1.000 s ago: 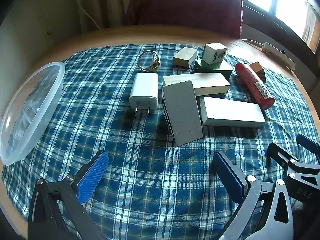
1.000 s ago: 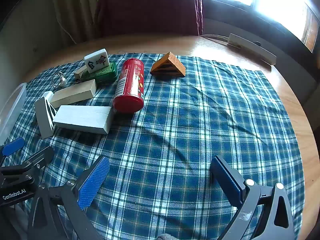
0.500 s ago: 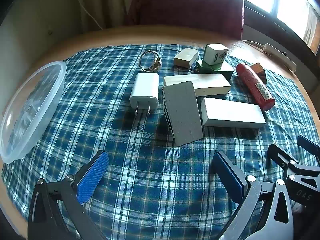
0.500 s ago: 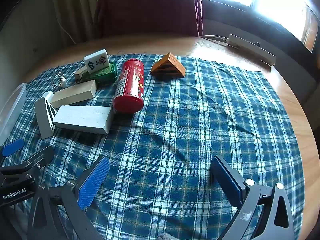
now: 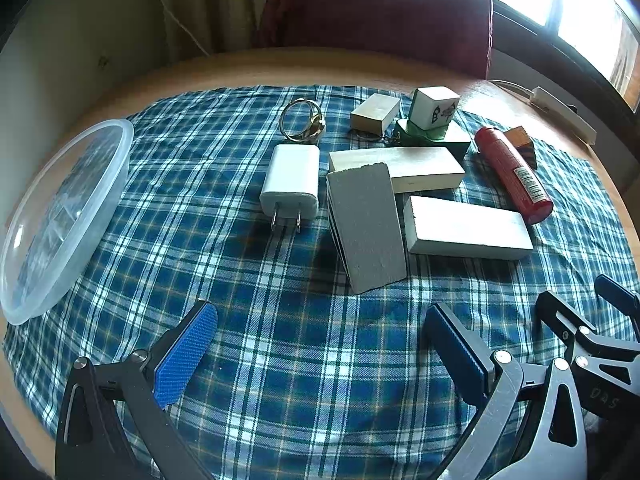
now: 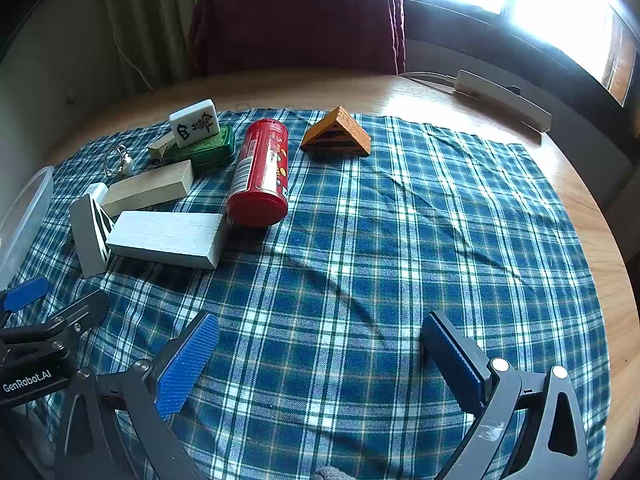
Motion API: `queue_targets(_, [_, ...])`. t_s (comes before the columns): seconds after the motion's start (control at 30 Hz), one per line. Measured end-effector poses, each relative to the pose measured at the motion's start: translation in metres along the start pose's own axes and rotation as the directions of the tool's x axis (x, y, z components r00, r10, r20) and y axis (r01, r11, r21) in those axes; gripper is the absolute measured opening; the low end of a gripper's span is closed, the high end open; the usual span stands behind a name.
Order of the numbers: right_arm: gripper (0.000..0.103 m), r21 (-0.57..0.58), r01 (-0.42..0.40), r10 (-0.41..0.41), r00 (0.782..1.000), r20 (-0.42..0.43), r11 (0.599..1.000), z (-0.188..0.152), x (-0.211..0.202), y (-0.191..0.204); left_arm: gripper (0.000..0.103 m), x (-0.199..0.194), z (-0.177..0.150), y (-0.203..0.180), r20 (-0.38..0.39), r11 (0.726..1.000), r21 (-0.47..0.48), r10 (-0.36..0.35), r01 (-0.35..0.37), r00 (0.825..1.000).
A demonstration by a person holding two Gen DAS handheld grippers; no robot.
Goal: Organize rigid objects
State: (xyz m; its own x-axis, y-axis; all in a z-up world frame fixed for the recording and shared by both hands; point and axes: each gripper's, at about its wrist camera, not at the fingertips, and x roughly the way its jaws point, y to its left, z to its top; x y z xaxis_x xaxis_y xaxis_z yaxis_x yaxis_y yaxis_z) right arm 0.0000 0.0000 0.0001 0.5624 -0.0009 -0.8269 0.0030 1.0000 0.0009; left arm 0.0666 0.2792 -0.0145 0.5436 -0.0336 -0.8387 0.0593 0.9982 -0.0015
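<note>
Rigid objects lie clustered on a blue plaid cloth (image 5: 280, 320): a white charger (image 5: 291, 179), a grey wedge block (image 5: 366, 226), two pale wooden blocks (image 5: 464, 228) (image 5: 404, 166), a red can (image 6: 261, 174) on its side, a mahjong tile (image 6: 195, 123) on a green tin (image 6: 208, 152), a key ring (image 5: 302, 122) and an orange triangular block (image 6: 337, 134). My left gripper (image 5: 320, 354) hovers open near the cloth's front edge, short of the grey wedge. My right gripper (image 6: 320, 360) is open too, over bare cloth right of the cluster. Neither holds anything.
A clear plastic bowl (image 5: 60, 216) sits at the cloth's left edge. The round wooden table (image 6: 440, 96) carries a white power strip (image 6: 504, 98) at the back right. A dark red chair back (image 6: 296, 20) stands behind. Bare cloth (image 6: 440, 220) stretches across the right half.
</note>
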Motion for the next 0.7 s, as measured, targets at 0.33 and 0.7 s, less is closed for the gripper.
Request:
queue_targets(0.33, [0.103,0.0,0.0,0.0,1.0,0.002,1.0,0.0,0.0,0.0,0.103,0.008,0.021,0.019,-0.004,0.995,-0.035,-0.096,0.096,0.995])
queue_targets(0.7, [0.103,0.0,0.001,-0.001,1.0,0.004,1.0,0.0,0.0,0.0,0.078,0.006,0.039,0.021,0.04,0.991,-0.061,-0.118,0.12,0.992])
